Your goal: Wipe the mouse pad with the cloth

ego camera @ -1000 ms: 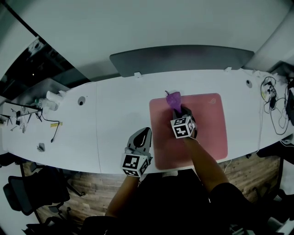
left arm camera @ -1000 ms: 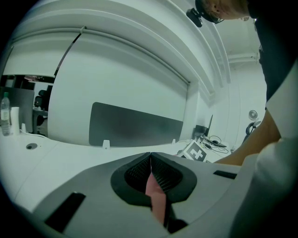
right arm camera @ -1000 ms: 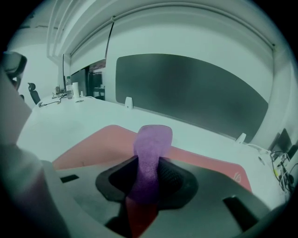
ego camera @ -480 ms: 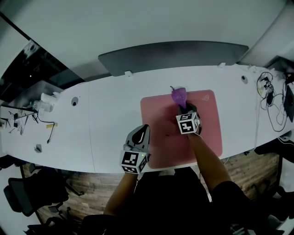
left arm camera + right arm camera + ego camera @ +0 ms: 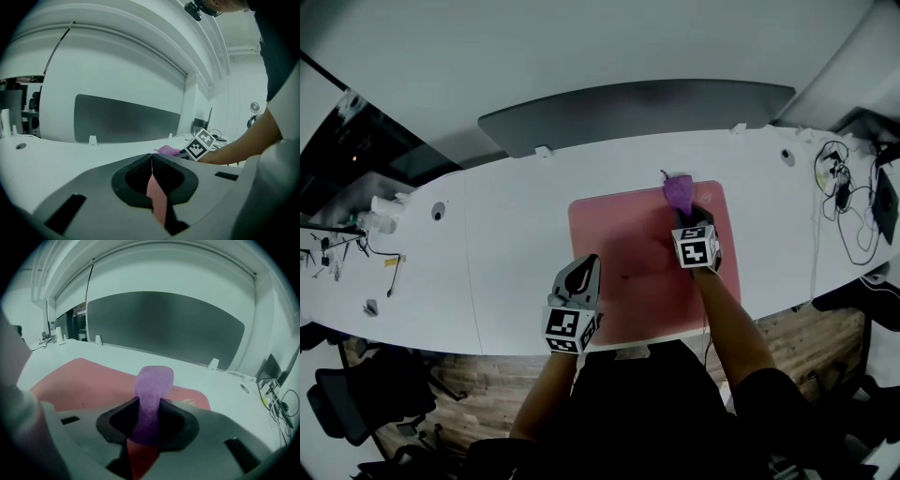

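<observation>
In the head view, a long white desk (image 5: 516, 244) with a smooth, curved top carries a flat, rectangular pink mouse pad (image 5: 623, 239) with rounded corners. The right gripper (image 5: 685, 215) reaches over the pad's far right part, its marker cube facing up. A small purple cloth (image 5: 678, 191) sticks out from its tips and sits on the pad's far edge, near the far right corner. The left gripper (image 5: 587, 265) hangs over the pad's left edge, towards the near left corner, with its grey tapered tips pointing away from the person. Whether it touches the pad cannot be told here. Beyond the pad, a dark grey divider panel (image 5: 637, 111) stands along the back of the desk. Thin tangled cables (image 5: 842, 202) lie well to the right of the pad. Wood-plank floor (image 5: 811, 328) shows on the near side of the desk.

In the left gripper view, the two dark, ribbed pads meet along a tight seam with nothing between them, so this gripper is closed and empty. The pink of the mouse pad shows through the gap lower down. Off to the right, the other gripper's black-and-white cube and a bit of the purple cloth lie over the pad.

In the right gripper view, the jaws are clamped on the cloth. It is a soft, fuzzy strip that rises from between them and folds over at its rounded top. The pink pad spreads out beneath and ahead, matte, with a faint pale logo near its far right corner.
</observation>
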Available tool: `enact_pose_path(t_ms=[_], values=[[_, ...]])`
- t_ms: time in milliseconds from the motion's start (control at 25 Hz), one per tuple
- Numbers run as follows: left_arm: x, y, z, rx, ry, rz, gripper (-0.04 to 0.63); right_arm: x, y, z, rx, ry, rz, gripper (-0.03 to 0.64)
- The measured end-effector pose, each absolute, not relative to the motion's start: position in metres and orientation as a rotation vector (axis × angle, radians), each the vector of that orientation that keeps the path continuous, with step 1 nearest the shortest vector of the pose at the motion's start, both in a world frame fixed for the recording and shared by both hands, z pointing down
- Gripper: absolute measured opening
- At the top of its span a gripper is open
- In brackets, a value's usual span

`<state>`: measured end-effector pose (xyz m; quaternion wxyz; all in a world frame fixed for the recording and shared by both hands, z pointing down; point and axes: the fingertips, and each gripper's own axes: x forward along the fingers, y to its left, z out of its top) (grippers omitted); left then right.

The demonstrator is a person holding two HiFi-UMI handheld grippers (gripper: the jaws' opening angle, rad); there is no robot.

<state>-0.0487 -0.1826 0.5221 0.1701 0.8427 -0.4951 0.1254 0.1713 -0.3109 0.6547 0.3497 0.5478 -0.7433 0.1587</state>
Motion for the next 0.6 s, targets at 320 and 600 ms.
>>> enact_pose_path(t_ms=[320,600], values=[[-0.036,-0.18,0.53,2.385,-1.408,0.382,0.021,0.227,-0.316,0.655,1.487,-1.887,0.433,0.129],[-0.025,-0.175,0.526,2.379,-1.418,0.358,0.021,0.272,-0.318,0.658,1.539,-1.849,0.435,0.127]])
